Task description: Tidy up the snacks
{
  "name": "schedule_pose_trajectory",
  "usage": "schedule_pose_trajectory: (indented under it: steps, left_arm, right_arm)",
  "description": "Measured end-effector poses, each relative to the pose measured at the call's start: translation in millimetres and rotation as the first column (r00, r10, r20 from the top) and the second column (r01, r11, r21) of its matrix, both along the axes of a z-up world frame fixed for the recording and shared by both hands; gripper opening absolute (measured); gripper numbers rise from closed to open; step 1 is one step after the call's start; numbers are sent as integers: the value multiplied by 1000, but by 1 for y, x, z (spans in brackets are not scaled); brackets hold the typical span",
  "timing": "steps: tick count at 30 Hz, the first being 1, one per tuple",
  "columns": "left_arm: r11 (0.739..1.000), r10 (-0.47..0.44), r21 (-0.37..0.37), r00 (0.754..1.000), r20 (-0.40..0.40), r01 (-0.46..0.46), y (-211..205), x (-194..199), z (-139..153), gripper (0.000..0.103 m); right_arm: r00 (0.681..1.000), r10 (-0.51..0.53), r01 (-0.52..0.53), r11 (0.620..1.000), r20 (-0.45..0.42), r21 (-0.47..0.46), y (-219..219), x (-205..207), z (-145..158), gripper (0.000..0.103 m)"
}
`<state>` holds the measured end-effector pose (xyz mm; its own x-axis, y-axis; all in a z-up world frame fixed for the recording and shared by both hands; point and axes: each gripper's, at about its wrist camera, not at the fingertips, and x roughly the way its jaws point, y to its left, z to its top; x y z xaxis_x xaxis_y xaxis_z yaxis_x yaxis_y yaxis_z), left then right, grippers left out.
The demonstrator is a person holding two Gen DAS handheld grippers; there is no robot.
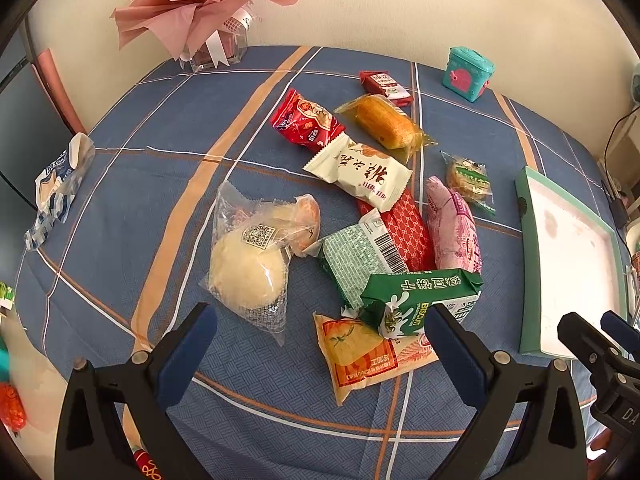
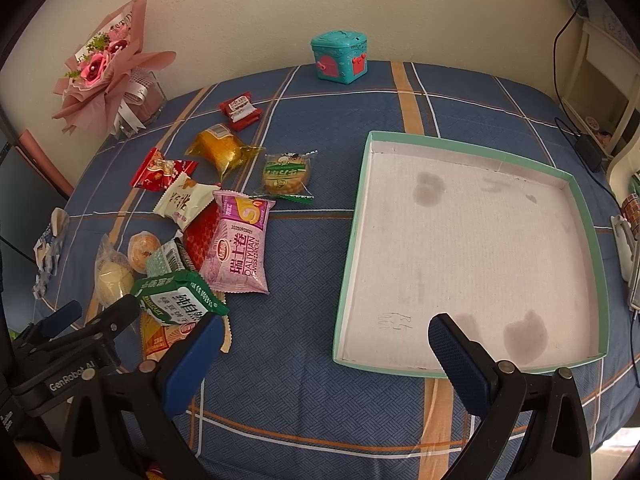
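A pile of wrapped snacks lies on the blue plaid tablecloth [image 1: 140, 184]. It includes a bun in a clear bag [image 1: 248, 268], a green biscuit pack [image 1: 420, 300], an orange pack [image 1: 360, 356], a pink roll pack [image 2: 240, 244], a white pack [image 1: 360, 172] and a yellow cake [image 1: 384, 124]. To the right of the pile lies a shallow mint-edged tray [image 2: 460, 240] with nothing in it. My left gripper [image 1: 320, 320] is open just short of the bun and the green pack. My right gripper [image 2: 326, 328] is open above the tray's near left corner. Neither holds anything.
A pink bouquet in a glass vase [image 1: 200, 0] stands at the back left, and a teal toy box [image 2: 340, 56] by the wall. A crumpled blue-white wrapper [image 1: 56, 188] lies at the left table edge. Cables and a cream shelf [image 2: 596, 80] are off the right side.
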<state>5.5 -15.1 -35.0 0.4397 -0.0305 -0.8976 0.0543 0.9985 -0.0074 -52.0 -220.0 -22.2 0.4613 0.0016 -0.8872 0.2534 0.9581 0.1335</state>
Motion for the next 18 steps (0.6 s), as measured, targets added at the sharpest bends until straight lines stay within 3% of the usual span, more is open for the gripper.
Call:
schedule_pose_trajectory:
  steps: [18]
  left_arm:
    - [1000, -2, -6, 1000, -8, 2, -1, 0, -1, 103]
  right_arm:
    - [1000, 3, -3, 1000, -3, -1, 2, 0, -1, 103]
